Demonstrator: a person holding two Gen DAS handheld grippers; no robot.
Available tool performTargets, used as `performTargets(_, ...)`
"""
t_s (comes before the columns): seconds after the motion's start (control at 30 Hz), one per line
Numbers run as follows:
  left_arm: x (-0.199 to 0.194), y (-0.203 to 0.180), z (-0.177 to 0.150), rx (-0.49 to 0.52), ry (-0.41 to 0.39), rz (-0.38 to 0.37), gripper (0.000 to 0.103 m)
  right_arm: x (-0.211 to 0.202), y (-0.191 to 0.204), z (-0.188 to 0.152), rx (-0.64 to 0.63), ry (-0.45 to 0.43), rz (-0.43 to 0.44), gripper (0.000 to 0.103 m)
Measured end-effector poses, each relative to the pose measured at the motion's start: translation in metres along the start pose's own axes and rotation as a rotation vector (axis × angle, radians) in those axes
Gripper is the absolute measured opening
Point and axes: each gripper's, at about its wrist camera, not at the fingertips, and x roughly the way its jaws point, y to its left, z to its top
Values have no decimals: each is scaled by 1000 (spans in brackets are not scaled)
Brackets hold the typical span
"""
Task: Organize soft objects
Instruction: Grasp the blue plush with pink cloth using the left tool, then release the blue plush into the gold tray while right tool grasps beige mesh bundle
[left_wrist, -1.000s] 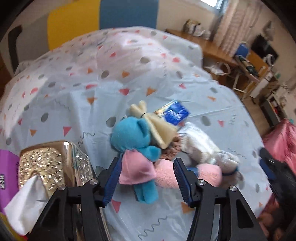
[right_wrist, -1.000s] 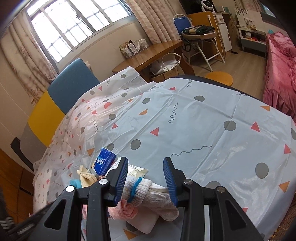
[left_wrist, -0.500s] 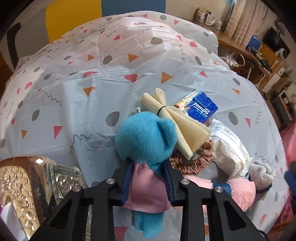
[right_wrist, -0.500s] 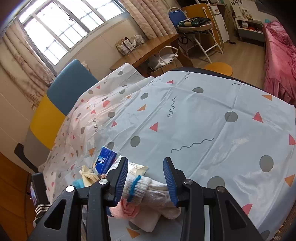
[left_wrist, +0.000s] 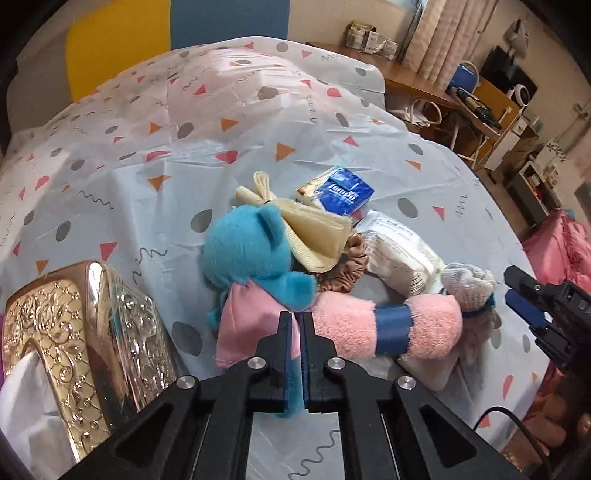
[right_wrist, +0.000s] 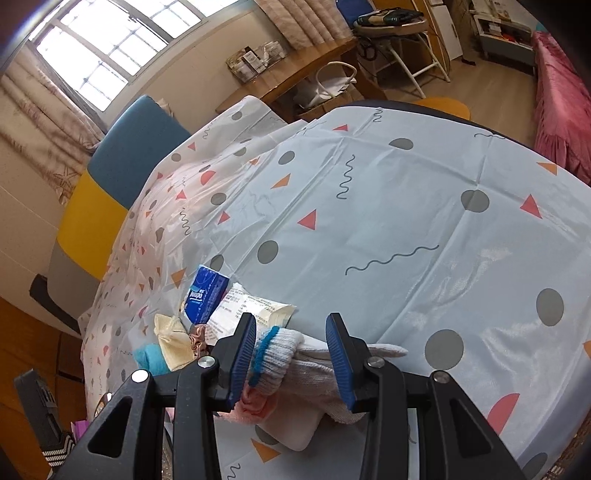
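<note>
Your right gripper (right_wrist: 290, 356), jaws apart, straddles the white knitted glove with blue cuff trim (right_wrist: 291, 360); the blue tissue packet (right_wrist: 205, 294) lies at ten o'clock.

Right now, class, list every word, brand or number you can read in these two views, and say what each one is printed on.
"Tempo": white brand lettering on the small blue tissue packet, seen sideways in the right wrist view and upside down in the left wrist view.
White plastic wet-wipe pack: rows of black print, too small to read.
Nothing else carries readable text.
</note>
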Motion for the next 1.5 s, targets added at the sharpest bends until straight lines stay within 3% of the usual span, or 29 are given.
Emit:
performTargets(0.03,1,1,0,-14,3,11,19,0,-2,0,8,2,2,39)
performTargets(0.07,1,2,0,-24,2,23,38,0,-3,0,16,4,3,39)
performTargets(0.1,1,2,2,-25,-7,34,47,0,-3,0,19,6,3,39)
performTargets(0.2,9,0,11,-7,-10,98,50,1,-1,0,11,11,12,39)
performTargets(0.33,37,0,19,0,42,143,50,2,2,0,-5,14,19,39)
performTargets(0.4,50,2,20,5,69,167,39,2,3,0,-10,10,23,39)
performTargets(0.43,53,4,21,-13,77,156,38,1,3,0,-12,5,21,39)
performTargets(0.5,51,4,23,-25,61,137,26,0,3,2,-17,-4,26,39)
performTargets(0.73,4,0,4,-39,-33,-30,23,-8,7,2,-41,-45,37,39)
performTargets(1.0,-55,0,-30,1,-114,-102,23,-4,23,-3,-124,-24,41,39)
performTargets(1.17,-96,4,-49,45,-192,-117,23,1,54,-16,-275,15,99,39)
performTargets(1.27,-110,8,-57,62,-220,-111,23,11,86,-26,-402,83,145,38)
performTargets(1.37,-119,16,-61,41,-231,-131,23,30,123,-35,-536,149,190,37)
performTargets(1.5,-134,27,-53,15,-257,-127,23,73,163,-48,-662,248,179,37)
